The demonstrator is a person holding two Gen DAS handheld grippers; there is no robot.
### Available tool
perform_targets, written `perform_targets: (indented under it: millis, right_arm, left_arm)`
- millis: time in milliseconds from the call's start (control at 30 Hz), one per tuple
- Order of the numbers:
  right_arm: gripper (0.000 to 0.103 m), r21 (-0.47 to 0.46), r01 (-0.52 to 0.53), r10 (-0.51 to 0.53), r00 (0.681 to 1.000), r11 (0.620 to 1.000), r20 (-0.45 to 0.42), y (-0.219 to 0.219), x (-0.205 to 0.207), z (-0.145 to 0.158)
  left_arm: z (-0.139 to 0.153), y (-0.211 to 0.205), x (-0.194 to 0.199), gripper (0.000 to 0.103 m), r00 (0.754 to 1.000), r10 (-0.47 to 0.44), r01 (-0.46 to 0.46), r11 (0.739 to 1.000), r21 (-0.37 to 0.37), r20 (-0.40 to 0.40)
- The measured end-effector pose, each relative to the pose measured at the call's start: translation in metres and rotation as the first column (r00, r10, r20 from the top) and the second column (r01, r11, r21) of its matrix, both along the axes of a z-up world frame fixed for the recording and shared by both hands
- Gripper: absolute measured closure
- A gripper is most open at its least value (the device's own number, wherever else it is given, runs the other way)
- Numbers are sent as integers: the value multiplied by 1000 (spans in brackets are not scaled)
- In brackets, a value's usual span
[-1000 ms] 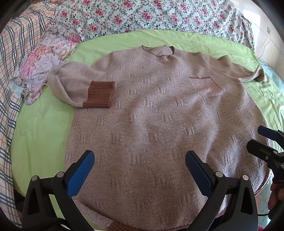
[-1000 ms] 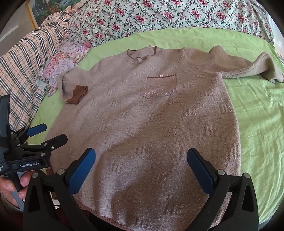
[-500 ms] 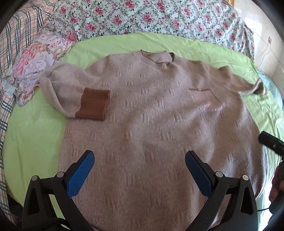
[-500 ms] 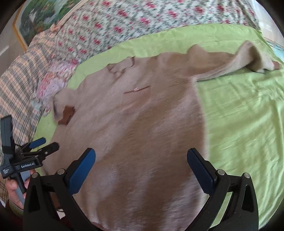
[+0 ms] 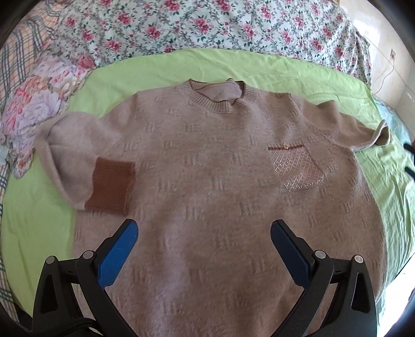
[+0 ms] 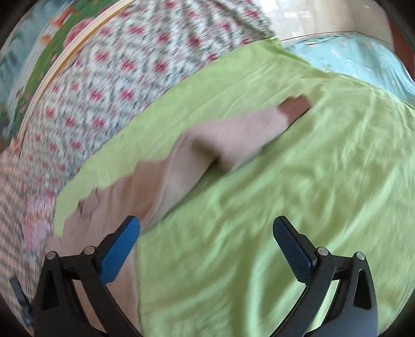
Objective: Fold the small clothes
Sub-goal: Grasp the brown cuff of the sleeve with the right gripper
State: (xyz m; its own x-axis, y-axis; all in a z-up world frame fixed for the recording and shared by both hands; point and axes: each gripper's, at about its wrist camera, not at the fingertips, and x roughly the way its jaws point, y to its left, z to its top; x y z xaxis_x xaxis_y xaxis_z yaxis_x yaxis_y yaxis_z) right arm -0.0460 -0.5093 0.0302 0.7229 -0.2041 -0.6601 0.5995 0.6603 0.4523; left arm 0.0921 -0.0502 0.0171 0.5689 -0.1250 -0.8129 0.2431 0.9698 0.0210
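Bed's got a lime green sheet spread over it, and a tan knit sweater lies flat on that. Floral bedding is bunched along the far side.

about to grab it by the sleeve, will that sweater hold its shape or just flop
Probably flops: the sweater is soft knit, and one sleeve already lies folded back on itself. The outstretched sleeve would likely trail and drag. The fuzzy knit may cling to the green sheet rather than slide.

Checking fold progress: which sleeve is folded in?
One: the brown-cuffed sleeve lies folded onto the sweater; the other sleeve stretches out.
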Motion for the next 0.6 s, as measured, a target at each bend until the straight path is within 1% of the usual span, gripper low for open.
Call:
perform_targets:
  millis: [33,67,133,200,267,300,333,367,400,467,500,600]
  right_arm:
    - [11,13,26,-26,1000,1000,2,-16,6,-1]
    - [13,25,58,-58,998,998,4,-35,11,-2]
    - [24,60,110,-110,994,992,-14,-68,28,-7]
    - [30,121,155,-152,988,981,-36,-101,43,-15]
    - [31,162,183,-171,981,970,-87,-122,60,-26]
    - [40,178,202,-182,976,963,-121,-132,65,-34]
    - [63,182,220,-195,970,958,-145,-136,65,-39]
    - [78,196,241,-210,964,951,-163,-140,66,-45]
    - [91,205,245,-214,963,948,-162,-141,67,-48]
    - [91,178,229,-212,971,957,-109,-133,66,-41]
    - [91,145,201,-192,979,969,-72,-123,67,-32]
    - [91,107,94,-97,995,990,16,-90,80,-8]
  left_arm:
    - [0,-2,3,1,1000,-2,2,1000,2,-3]
    - [0,-4,5,1,1000,-5,5,1000,2,-6]
    - [-1,-9,12,1,1000,-8,8,1000,5,-15]
    - [-1,-13,19,1,1000,-10,10,1000,6,-22]
    - [-3,-15,25,1,1000,-9,9,1000,9,-29]
    - [-4,-16,27,1,999,-9,9,1000,5,-33]
    - [-5,-17,29,1,999,-9,9,1000,4,-36]
    - [-6,-17,31,1,999,-9,10,1000,3,-38]
    - [-7,-17,34,1,999,-10,10,1000,1,-43]
    - [-11,-16,37,1,999,-10,10,1000,-5,-49]
    - [-13,-15,39,1,998,-8,8,1000,-11,-55]
    - [-21,-8,45,1,997,0,-3,999,-33,-81]
